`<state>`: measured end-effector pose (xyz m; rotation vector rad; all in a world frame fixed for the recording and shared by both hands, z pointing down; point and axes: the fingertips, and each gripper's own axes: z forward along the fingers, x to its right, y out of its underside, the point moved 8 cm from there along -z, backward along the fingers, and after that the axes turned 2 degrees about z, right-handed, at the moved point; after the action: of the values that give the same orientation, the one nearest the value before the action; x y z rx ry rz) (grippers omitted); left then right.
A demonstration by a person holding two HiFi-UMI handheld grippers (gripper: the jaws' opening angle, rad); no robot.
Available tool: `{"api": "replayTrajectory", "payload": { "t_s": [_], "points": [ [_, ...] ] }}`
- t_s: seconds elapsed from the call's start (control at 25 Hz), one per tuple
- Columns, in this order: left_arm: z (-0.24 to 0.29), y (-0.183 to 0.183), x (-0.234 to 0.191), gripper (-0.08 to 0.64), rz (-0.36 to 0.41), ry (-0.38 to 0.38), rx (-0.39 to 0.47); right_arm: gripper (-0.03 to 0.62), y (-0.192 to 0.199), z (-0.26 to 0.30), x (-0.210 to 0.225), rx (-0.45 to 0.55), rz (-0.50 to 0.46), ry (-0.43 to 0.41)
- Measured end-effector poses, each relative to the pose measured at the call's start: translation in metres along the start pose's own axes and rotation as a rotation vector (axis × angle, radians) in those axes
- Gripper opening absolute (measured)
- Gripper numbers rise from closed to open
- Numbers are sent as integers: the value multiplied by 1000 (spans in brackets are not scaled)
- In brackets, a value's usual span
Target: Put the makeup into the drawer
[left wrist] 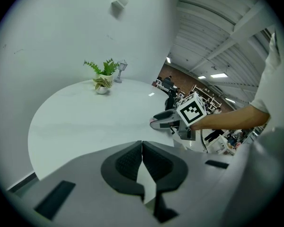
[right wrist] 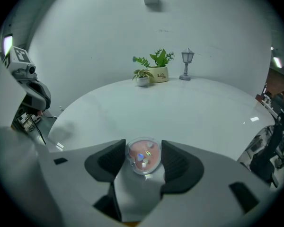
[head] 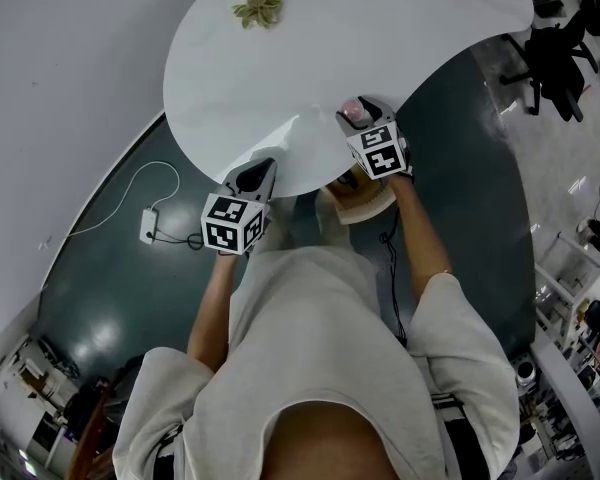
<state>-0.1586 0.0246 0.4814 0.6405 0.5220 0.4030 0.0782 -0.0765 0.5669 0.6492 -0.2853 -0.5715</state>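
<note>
Right gripper [right wrist: 143, 147]: fingers closed on round pink makeup compact [right wrist: 142, 159], at near edge of white surface [right wrist: 180, 108]. Left gripper [left wrist: 142, 145]: fingers together, empty. Step looks like pickup. Next, likely: lower compact into wooden drawer [head: 365, 206], seemingly open under edge, then release.

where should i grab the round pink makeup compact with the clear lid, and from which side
Take the round pink makeup compact by its rim, pads on opposite sides across the widest part, coming from the near edge of the white round table, as the right gripper does. It is a flat disc: off-centre, the curved edge would likely slip.
</note>
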Motion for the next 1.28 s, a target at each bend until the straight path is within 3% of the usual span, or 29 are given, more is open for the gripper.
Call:
{"api": "replayTrajectory", "payload": {
  "t_s": [0.32, 0.96, 1.16, 1.28],
  "points": [
    [4, 0, 8, 11, 20, 23, -7, 233, 6, -23, -4, 44, 12, -15],
    [30, -4, 48, 11, 81, 98, -25, 233, 71, -112, -27, 59, 59, -23],
    [35, -2, 59, 11, 83, 105, -27, 233, 91, -116, -35, -6, 2, -82],
    [35, 0, 61, 11, 78, 103, -27, 233, 101, -110, -39, -70, -109, -122]
  ]
}}
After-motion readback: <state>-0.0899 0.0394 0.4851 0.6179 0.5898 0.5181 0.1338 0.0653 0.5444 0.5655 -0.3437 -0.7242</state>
